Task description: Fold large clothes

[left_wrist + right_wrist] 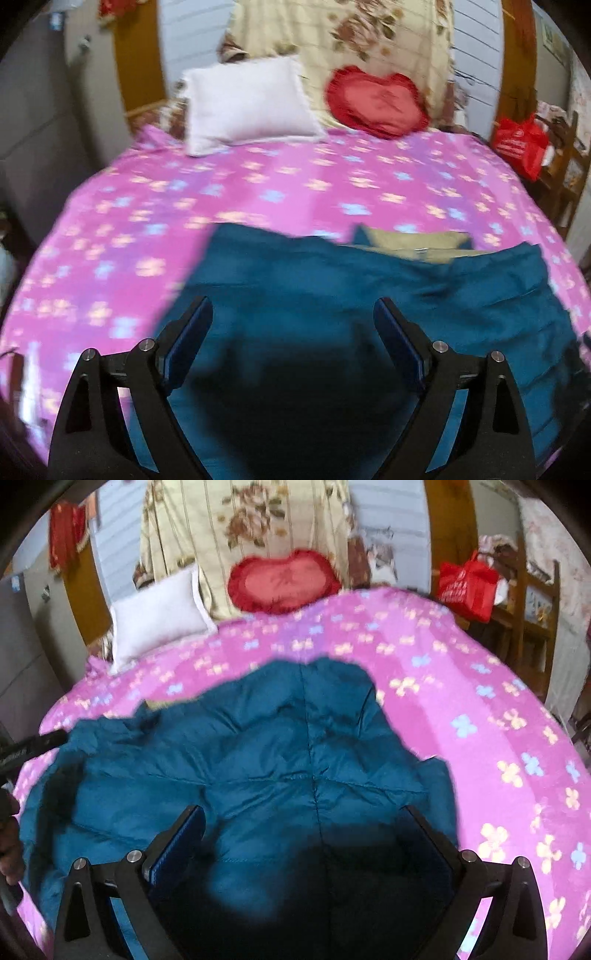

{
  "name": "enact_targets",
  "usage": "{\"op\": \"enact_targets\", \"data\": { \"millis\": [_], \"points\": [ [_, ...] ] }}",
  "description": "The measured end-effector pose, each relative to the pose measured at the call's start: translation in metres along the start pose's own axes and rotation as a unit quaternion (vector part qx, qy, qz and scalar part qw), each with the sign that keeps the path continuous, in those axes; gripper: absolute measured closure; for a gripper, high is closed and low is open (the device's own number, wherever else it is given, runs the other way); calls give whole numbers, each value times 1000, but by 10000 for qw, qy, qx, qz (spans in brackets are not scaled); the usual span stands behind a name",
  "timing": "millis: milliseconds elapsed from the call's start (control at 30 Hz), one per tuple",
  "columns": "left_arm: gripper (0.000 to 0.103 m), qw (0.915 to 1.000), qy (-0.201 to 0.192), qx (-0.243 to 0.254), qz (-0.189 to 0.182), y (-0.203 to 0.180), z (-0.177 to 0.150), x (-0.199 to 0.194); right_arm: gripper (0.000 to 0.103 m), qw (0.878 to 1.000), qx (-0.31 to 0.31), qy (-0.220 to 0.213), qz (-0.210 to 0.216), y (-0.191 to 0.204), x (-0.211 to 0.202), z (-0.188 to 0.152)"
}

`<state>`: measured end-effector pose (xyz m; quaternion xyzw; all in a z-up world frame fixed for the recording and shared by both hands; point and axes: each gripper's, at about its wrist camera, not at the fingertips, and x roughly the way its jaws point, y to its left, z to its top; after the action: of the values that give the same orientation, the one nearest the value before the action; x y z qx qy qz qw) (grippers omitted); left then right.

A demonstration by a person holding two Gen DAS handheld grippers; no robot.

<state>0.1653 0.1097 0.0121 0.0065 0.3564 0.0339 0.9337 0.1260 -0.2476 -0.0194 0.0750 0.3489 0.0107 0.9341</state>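
A teal quilted jacket point(332, 280) lies spread on a pink flowered bedspread point(221, 184). Its tan lining point(410, 242) shows at the collar end in the left wrist view. My left gripper point(293, 314) is open and empty, hovering over the jacket's near part. In the right wrist view the jacket point(280, 738) lies rumpled with a centre seam. My right gripper point(306, 823) is open and empty just above it. The other gripper's black tip point(33, 744) shows at the left edge of the right wrist view, by the jacket's left side.
A white pillow point(247, 103) and a red heart cushion point(376, 101) lie at the head of the bed against a cream floral cover point(332, 33). A red bag point(521, 142) sits on wooden furniture at the right. The bedspread point(480, 701) extends to the right.
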Motion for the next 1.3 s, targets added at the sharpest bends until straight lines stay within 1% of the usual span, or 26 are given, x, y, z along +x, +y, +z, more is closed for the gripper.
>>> {"op": "enact_targets", "data": {
  "millis": [67,133,167,200,233,300,367,400,467,533,600,633,667,733,767,833,900,1000,1033,1067,1100,1133,1167,1200,1267,1300],
  "points": [
    [14,9998,74,-70,177,27,-18,-2,0,9999,-30,-29,130,3,-12,-6],
    [14,9991,334,-106,240,44,-40,11,0,9995,-90,262,120,3,-10,-20],
    [13,9974,626,-74,349,50,-52,26,0,9986,-129,509,58,2,-3,-27],
    [13,9952,880,-81,410,54,-62,36,0,9979,-186,618,67,0,2,-33],
    [13,9955,869,-204,309,60,-67,34,0,9981,-199,583,84,-1,1,-35],
    [14,9969,645,-428,116,71,-72,12,0,9994,-115,340,-18,-8,-17,-34],
    [14,9981,496,-365,-96,79,-77,-4,0,9998,-3,-170,70,-21,-48,-36],
    [14,9985,462,-267,-102,83,-80,-8,0,9994,61,-317,132,-29,-59,-39],
    [14,9984,553,-123,-64,94,-84,-3,0,9992,129,-343,176,-42,-65,-42],
    [13,9959,850,-194,-225,104,-86,10,0,9995,194,-118,205,-53,-56,-45],
    [12,9909,1049,-605,-587,120,-90,25,0,9998,116,116,106,-57,-42,-44],
    [10,9871,1127,-825,-784,126,-93,32,0,9998,42,178,4,-58,-38,-45],
    [9,9834,1194,-974,-954,130,-95,36,0,9990,-107,301,-317,-58,-29,-45],
    [7,9732,1338,-1288,-1356,137,-99,47,0,9976,-162,485,-456,-63,-18,-49],
    [7,9736,1265,-1272,-1409,138,-98,46,0,9975,24,665,-229,-71,-10,-50],
    [6,9730,1314,-1083,-1559,133,-93,48,0,9954,424,846,140,-89,-3,-53],
    [6,9707,1343,-944,-1754,127,-90,48,0,9897,757,1039,635,-105,4,-55],
    [11,9660,1327,-813,-2063,118,-82,52,0,9853,813,1068,1057,-114,9,-56],
    [18,9609,1373,-819,-2262,115,-81,55,0,9842,770,1055,1193,-115,11,-56],
    [20,9603,1360,-833,-2287,111,-80,57,0,9820,731,1036,1400,-116,13,-55],
    [22,9629,1316,-794,-2217,107,-80,56,0,9783,687,1038,1655,-115,16,-55],
    [28,9647,1267,-731,-2189,103,-80,55,0,9749,662,1048,1848,-112,16,-55],
    [31,9654,1232,-702,-2186,102,-81,55,0,9660,651,1079,2258,-111,20,-55],
    [33,9655,1209,-719,-2190,102,-81,55,0,9617,651,1094,2425,-111,23,-54],
    [50,9627,1193,-823,-2285,105,-83,55,0,9552,564,1096,2692,-107,29,-53],
    [56,9609,1191,-909,-2330,107,-85,54,4,9536,579,1077,2751,-106,30,-52]
  ]
}}
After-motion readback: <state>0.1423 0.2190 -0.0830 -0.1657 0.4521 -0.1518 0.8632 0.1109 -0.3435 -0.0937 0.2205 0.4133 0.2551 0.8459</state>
